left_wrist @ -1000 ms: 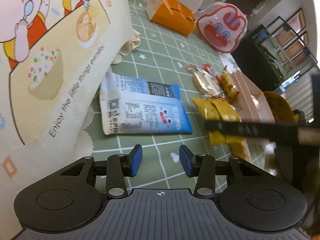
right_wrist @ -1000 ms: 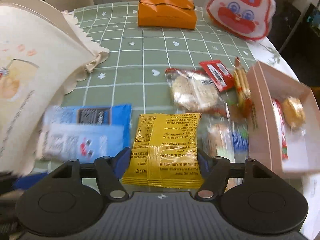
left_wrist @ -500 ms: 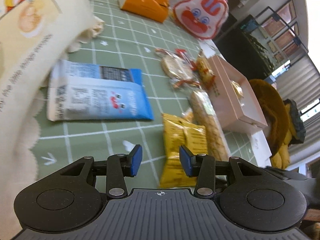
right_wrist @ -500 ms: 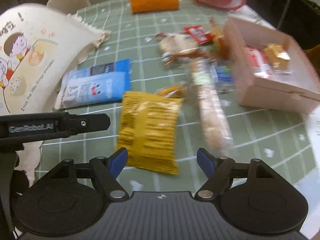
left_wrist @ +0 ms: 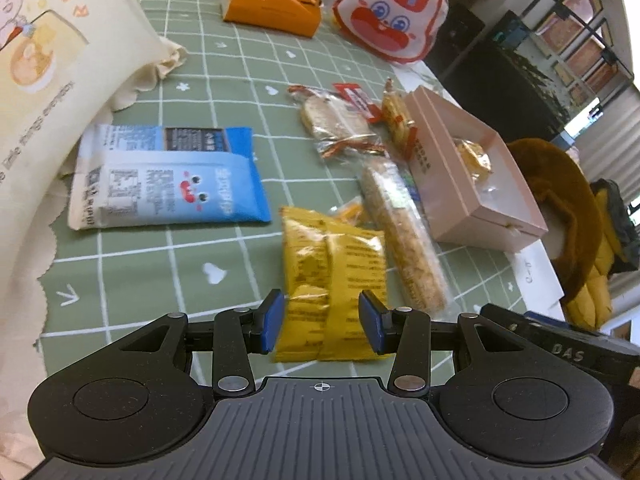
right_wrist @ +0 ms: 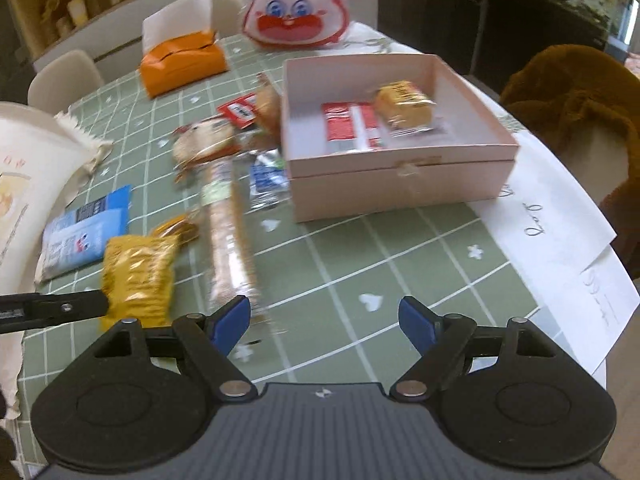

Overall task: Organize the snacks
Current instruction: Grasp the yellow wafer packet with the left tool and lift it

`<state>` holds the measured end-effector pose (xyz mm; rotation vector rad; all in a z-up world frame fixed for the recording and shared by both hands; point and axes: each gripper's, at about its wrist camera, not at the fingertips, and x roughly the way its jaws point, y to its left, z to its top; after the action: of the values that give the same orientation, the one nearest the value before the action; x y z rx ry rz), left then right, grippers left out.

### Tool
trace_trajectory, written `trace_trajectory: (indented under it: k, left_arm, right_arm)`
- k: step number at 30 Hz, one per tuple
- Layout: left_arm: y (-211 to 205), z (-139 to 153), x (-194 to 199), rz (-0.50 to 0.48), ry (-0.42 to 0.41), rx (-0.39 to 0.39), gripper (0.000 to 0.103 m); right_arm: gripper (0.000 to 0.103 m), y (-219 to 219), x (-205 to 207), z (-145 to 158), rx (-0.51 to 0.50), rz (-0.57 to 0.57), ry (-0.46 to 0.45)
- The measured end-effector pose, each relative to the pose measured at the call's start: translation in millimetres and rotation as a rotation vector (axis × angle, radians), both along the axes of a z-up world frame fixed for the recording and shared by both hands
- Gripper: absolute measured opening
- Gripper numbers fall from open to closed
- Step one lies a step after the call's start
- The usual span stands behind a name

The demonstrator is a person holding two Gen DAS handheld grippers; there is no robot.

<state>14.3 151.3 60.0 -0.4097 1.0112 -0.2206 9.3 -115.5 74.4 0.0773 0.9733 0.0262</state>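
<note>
— Snack-sorting at the green checked desk (left_wrist: pixel 224 80): why does the left claw (left_wrist: pixel 321 323) hang over that yellow packet (left_wrist: pixel 332 280)?

— It looks lined up for a pick. Its blue pads stand partly open on either side of the packet's near end, but I see no pinch; the packet lies flat on the desk, so nothing is held.

— And the right claw (right_wrist: pixel 325 322)?

— Empty, its jaws opening wide over bare cloth, nothing between them. It faces the pink box (right_wrist: pixel 400 172), which seems to be where the snacks are collected: a red-and-white sachet (right_wrist: pixel 350 126) and a small golden wrapped cake (right_wrist: pixel 404 104) already lie inside.

— The rest?

— Still loose on the desk just beside the box: a long clear-wrapped cracker roll (left_wrist: pixel 404 236) touching the yellow packet's side, a round biscuit in cellophane (left_wrist: pixel 336 124), a small red packet (left_wrist: pixel 356 98), and a blue-and-white bag (left_wrist: pixel 164 176) lying apart nearer the cream cloth bag (left_wrist: pixel 48 80).

— The yellow packet itself?

— Glossy, crinkled foil, back seam up, small print across it. Likely light and slippery.
</note>
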Motion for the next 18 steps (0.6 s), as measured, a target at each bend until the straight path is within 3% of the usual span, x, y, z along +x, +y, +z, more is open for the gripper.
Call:
trace_trajectory:
  k: [3, 7, 8, 14, 18]
  left_arm:
    - [-22.1, 5.1, 7.3, -0.035, -0.019, 0.08, 0.046]
    - [-59.0, -1.7, 21.5, -0.11, -0.013, 0.325, 0.049]
    - [-63.9, -1.6, 22.0, -0.118, -0.026, 0.35, 0.049]
    - [-75.8, -3.2, 26.7, -0.146, -0.083, 0.453, 0.051]
    - [-75.0, -2.3, 27.0, -0.148, -0.085, 0.432, 0.049]
  right_arm:
    - [0.082, -11.0, 2.2, -5.1, 0.031, -0.009, 0.007]
    - [0.082, -19.1, 5.0, -11.2, 0.059, -0.012, 0.015]
    - [0.082, -21.1, 4.9, -12.1, 0.063, -0.014, 0.016]
    - [0.082, -32.5, -0.1, -14.3, 0.078, -0.036, 0.02]
    - [0.082, -37.5, -4.5, -16.6, 0.067, -0.049, 0.023]
